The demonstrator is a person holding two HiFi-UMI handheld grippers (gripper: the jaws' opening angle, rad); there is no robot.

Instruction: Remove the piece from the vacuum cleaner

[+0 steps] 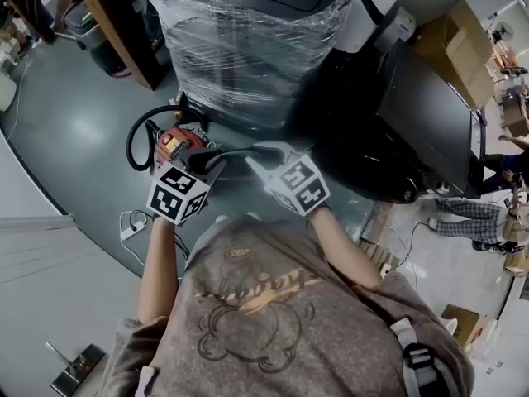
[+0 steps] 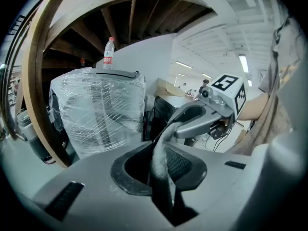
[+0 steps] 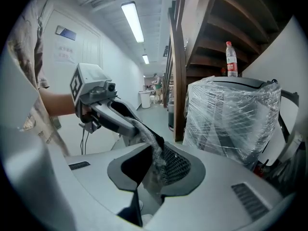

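Low in front of the person's chest, over the grey floor (image 1: 66, 139), the two grippers face each other with a dark grey, flexible piece (image 2: 166, 134) stretched between them. The left gripper (image 2: 161, 172) has its jaws nearly together, pinching the near end of the piece, which rises from the narrow gap toward the far right. There the right gripper (image 3: 154, 170) has the other end. Its jaws are also drawn close and clamp on the strip, which lies against the meshed inner face of one jaw. Each gripper view shows the other gripper at the far end of the piece, with a bare forearm behind it.

From the head view, the red vacuum cleaner (image 1: 175, 143) sits on the floor just beyond the left gripper, its black hose (image 1: 132, 143) looping to the left. The piece hangs just to the right of it, and I cannot tell whether it still touches the machine. Farther off stands a large object wrapped in clear film (image 1: 240, 40), with a water bottle (image 3: 232, 59) on top.
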